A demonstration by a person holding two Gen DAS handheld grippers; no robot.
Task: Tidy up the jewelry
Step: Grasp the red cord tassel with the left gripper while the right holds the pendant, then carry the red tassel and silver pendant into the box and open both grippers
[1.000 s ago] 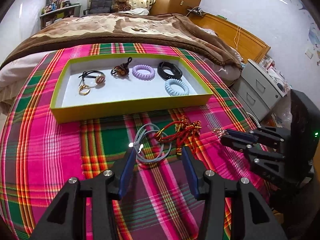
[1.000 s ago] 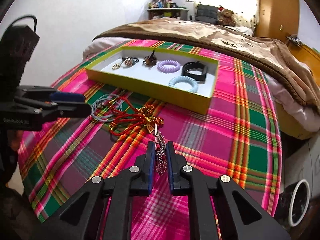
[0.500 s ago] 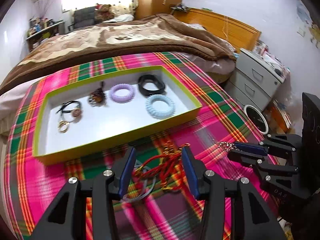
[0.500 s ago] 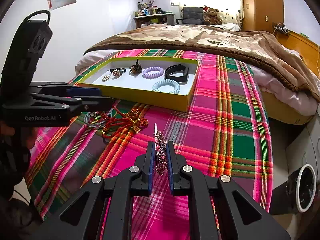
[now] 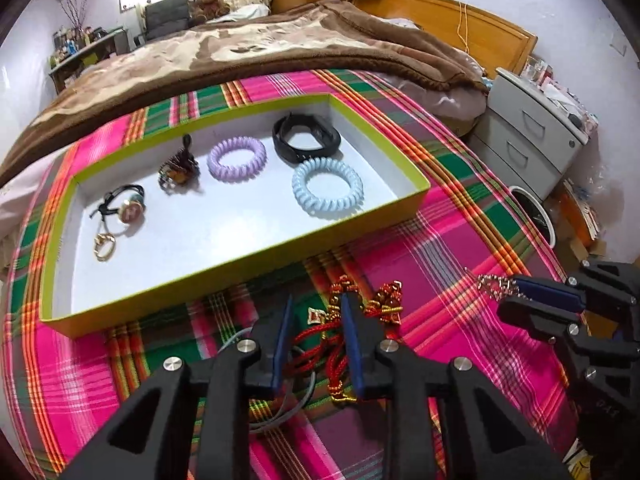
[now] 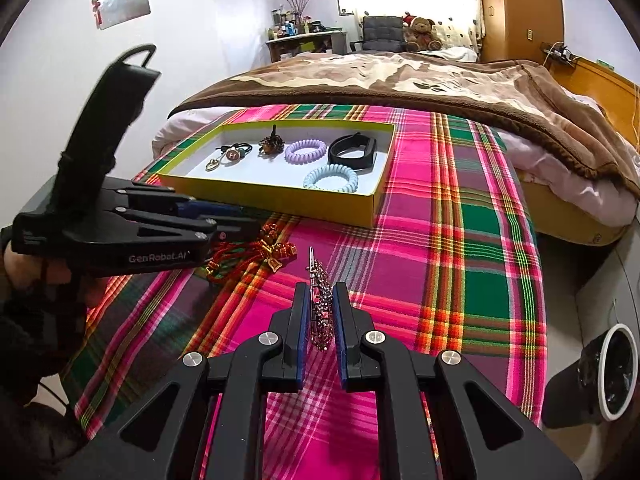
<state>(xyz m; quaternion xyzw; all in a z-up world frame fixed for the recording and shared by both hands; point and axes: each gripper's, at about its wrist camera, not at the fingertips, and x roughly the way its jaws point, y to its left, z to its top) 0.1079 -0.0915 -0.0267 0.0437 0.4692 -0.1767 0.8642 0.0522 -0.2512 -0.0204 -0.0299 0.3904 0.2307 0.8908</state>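
The beaded, rhinestone-studded bracelet (image 6: pixel 321 312) is pinched between the nearly closed jaws of the right gripper (image 6: pixel 320 334), held clear above the plaid cloth (image 6: pixel 460 240). Compared with one second earlier, the left gripper (image 5: pixel 316 340) has moved forward; its spread jaws now straddle the red knotted cord bracelet (image 5: pixel 320 344), closing on nothing. Judgement: a second pickup is being set up. The green-rimmed, white-floored shallow tray (image 5: pixel 248 276) lies at 12 o'clock; its near floor is bare, offering open room. The near wall must be cleared on entry.
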